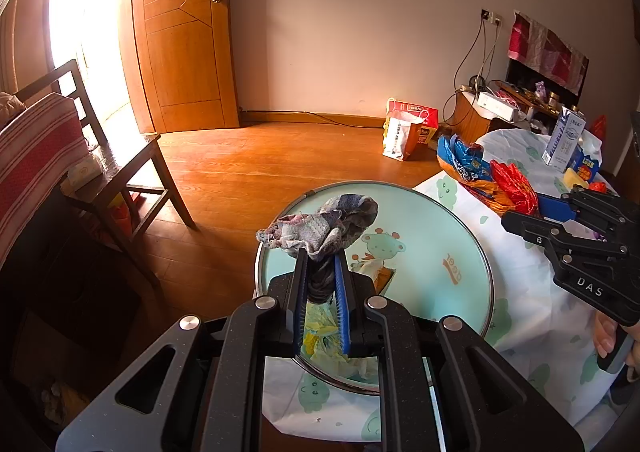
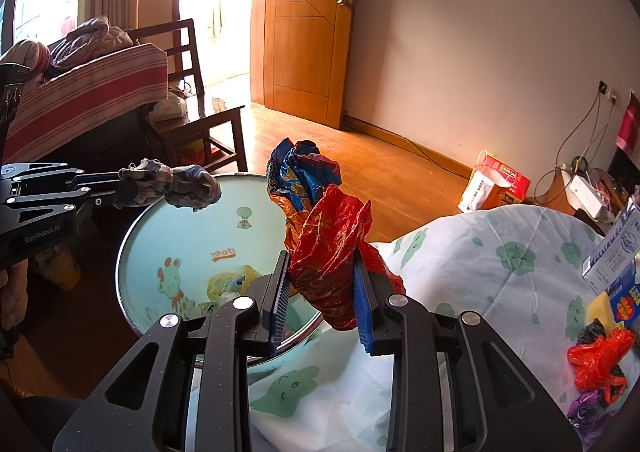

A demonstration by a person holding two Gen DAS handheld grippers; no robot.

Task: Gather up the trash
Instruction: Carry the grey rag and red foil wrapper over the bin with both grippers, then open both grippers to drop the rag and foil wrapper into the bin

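Left wrist view was ordered from a wooden chair (image 1: 132,168) on the plank floor (image 1: 260,172) to the round bin (image 1: 432,224), over which a crumpled rag (image 1: 320,228) was pinched by the left gripper (image 1: 322,276). Right of it, a cloth-covered table (image 1: 532,292) was seen. A red and blue wrapper (image 2: 320,236) was clamped by the right gripper (image 2: 320,292) at the bin's edge. The bin's contents were partly hidden.

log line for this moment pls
left gripper: shut on rag | right gripper: shut on wrapper | both over bin
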